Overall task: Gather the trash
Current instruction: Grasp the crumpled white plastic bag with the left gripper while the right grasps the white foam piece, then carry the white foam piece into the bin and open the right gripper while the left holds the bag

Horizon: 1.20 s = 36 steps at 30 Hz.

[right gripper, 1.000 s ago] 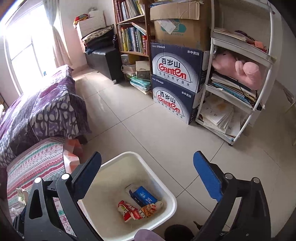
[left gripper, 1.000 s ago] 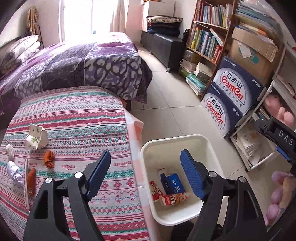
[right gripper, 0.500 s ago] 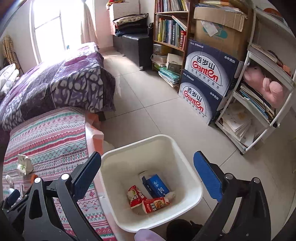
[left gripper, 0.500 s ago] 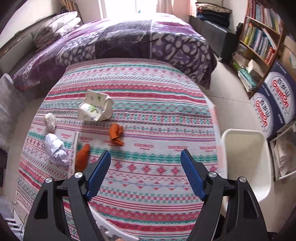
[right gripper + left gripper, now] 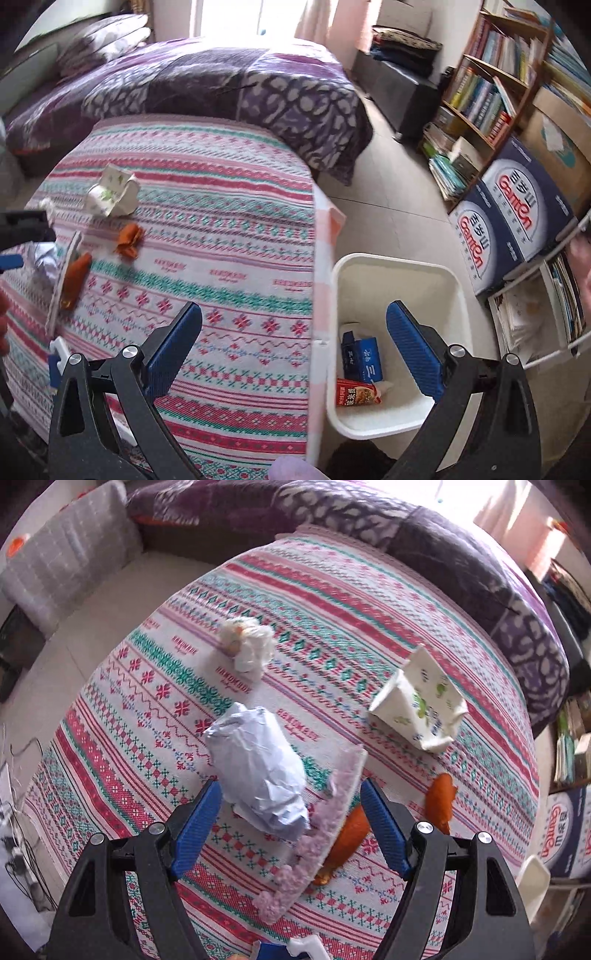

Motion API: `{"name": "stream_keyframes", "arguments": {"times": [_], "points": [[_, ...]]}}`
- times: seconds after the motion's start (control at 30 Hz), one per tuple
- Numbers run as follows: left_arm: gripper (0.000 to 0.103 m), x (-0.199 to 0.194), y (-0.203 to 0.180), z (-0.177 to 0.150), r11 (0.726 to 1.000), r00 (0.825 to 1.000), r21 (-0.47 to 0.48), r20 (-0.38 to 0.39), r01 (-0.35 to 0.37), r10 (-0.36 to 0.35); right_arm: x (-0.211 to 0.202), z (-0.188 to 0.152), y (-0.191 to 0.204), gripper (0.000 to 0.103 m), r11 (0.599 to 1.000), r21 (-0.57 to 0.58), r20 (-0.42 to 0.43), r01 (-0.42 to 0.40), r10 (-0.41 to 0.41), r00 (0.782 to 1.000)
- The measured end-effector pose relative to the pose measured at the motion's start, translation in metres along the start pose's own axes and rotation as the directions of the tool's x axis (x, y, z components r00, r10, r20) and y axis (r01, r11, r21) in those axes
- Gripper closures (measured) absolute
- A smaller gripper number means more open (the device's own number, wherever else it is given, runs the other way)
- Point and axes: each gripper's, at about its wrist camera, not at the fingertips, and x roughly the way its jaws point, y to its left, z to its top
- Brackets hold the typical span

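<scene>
Left tongs swing off the bin w/ jaws spread, now low over the crumpled paper wad on the counter — next pickup; right tongs spread, empty

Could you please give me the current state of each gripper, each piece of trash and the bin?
left gripper: open, empty
right gripper: open, empty
crumpled paper ball: on cloth
paper cup: crushed, on side
orange wrappers: on cloth
white bin: open, holds packets
</scene>
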Motion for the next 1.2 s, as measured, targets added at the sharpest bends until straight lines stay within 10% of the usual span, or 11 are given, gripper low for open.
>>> {"name": "stream_keyframes", "arguments": {"times": [0.3, 0.67, 0.87, 1.0, 1.2], "points": [[0.027, 0.037, 0.033, 0.015, 0.990, 0.990, -0.098, -0.087, 0.101, -0.110, -0.006, -0.025, 0.088, 0.007, 0.891, -0.298, -0.133, -0.343, 0.317, 0.939], [0.048, 0.035, 0.044, 0.023, 0.983, 0.980, -0.037, -0.070, 0.182, -0.184, -0.010, -0.061, 0.153, 0.008, 0.722, -0.450, -0.268, -0.526, 0.452, 0.851], [0.048, 0.010, 0.053, 0.025, 0.974, 0.973, -0.009, -0.036, 0.226, -0.226, 0.013, -0.061, 0.156, 0.027, 0.734, -0.293, -0.380, -0.612, 0.498, 0.779], [0.048, -0.003, 0.052, 0.024, 0.965, 0.965, 0.010, -0.024, 0.263, -0.263, 0.020, -0.057, 0.155, 0.079, 0.730, -0.238, -0.407, -0.641, 0.524, 0.748], [0.048, -0.024, 0.048, 0.025, 0.964, 0.964, 0.048, 0.036, 0.262, -0.264, 0.018, -0.037, 0.140, 0.080, 0.756, -0.174, -0.342, -0.631, 0.555, 0.759]]}}
